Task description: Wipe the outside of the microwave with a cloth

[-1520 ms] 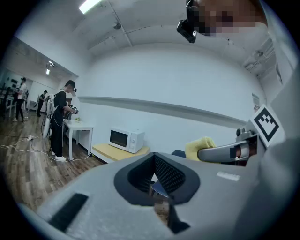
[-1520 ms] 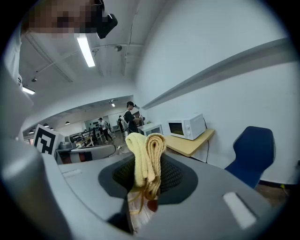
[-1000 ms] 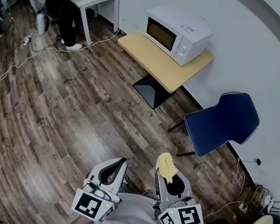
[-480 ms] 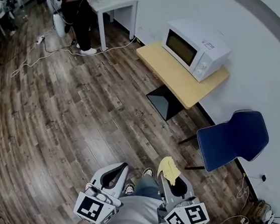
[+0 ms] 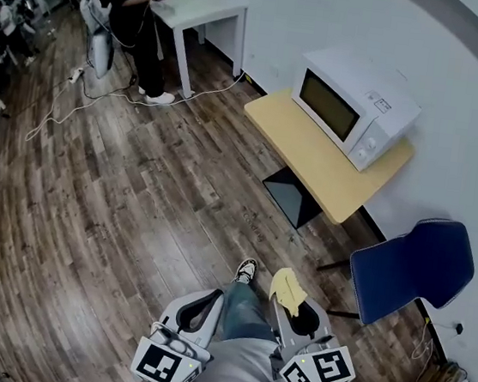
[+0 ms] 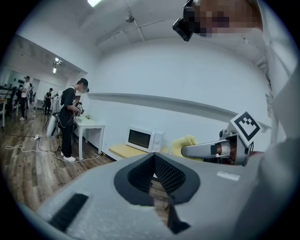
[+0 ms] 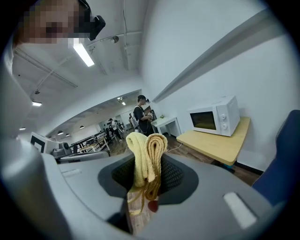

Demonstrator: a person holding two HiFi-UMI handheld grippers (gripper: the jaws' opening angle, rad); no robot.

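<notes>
Microwave (image 5: 353,109), white w/ dark door window, sits on the far end of a light-wood table (image 5: 307,164), back against the wall edge, door facing the room. The table's near half is bare. It's well apart from both grippers, across open wood floor (image 5: 134,199).

Cloth (image 7: 146,154): yellow, folded over in a loop, pinched between the right gripper's (image 5: 287,308) jaws. Those jaws are closed down on it; the fold stands up past the tips and a thin tail hangs below the pads.

Left gripper (image 5: 211,299): jaws drawn together, only a thin slit between the pads w/ floor showing through it, nothing held. Both grippers sit low and close to the person's body, left beside right, tips pointing roughly toward the table. A shoe (image 5: 246,271) shows just ahead of them, between the two.

Blue chair (image 5: 415,268) stands by the wall, near the table's near-right corner. Further along the wall past the microwave is a white table (image 5: 205,9). A second person (image 5: 127,8) in dark clothes stands at its left edge, holding sth w/ square markers. Cables (image 5: 86,102) trail over the floor near that person's feet.
</notes>
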